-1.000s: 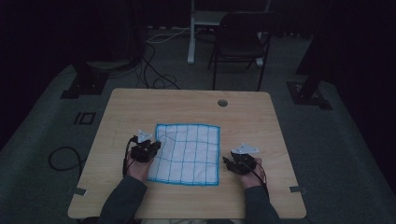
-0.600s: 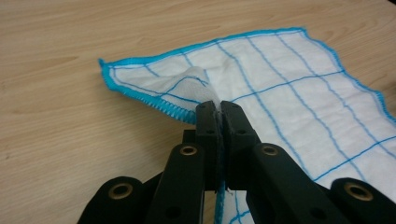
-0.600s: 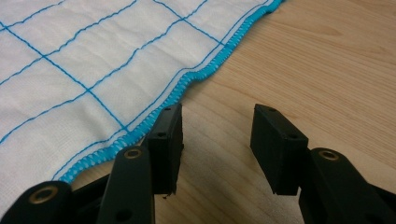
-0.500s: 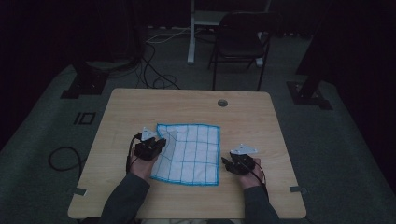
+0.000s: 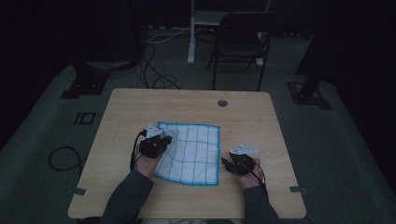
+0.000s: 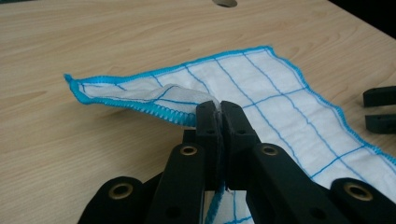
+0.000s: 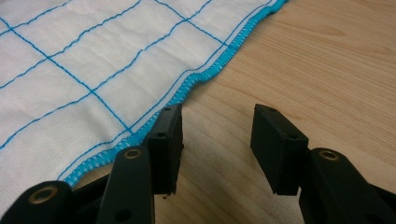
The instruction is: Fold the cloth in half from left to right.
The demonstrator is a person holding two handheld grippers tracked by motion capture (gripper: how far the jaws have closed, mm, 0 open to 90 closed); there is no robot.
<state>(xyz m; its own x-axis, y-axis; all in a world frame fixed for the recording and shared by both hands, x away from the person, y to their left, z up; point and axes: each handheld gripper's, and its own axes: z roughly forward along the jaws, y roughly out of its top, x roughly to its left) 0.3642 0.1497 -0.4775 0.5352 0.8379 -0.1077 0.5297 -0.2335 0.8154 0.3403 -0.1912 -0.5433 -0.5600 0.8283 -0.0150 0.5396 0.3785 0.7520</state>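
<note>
A white cloth [image 5: 194, 151] with a blue grid and blue stitched border lies on the wooden table [image 5: 187, 107]. My left gripper [image 5: 161, 140] is shut on the cloth's left edge [image 6: 187, 109], which is lifted and folded up off the wood in the left gripper view. My right gripper [image 5: 229, 164] rests just off the cloth's right edge with its jaws apart. In the right gripper view that gripper [image 7: 217, 140] has bare table between its pads, and the blue border [image 7: 196, 79] runs just past the left pad [image 7: 168, 140].
A round cable hole [image 5: 222, 102] sits near the table's far edge. Beyond the table stand a dark chair [image 5: 240, 44] and a white desk leg [image 5: 191, 32]. Cables [image 5: 154, 70] trail over the floor at the back left.
My left gripper has carried the cloth's left edge up and to the right, folding that side inward. The right gripper has stayed where it was.
</note>
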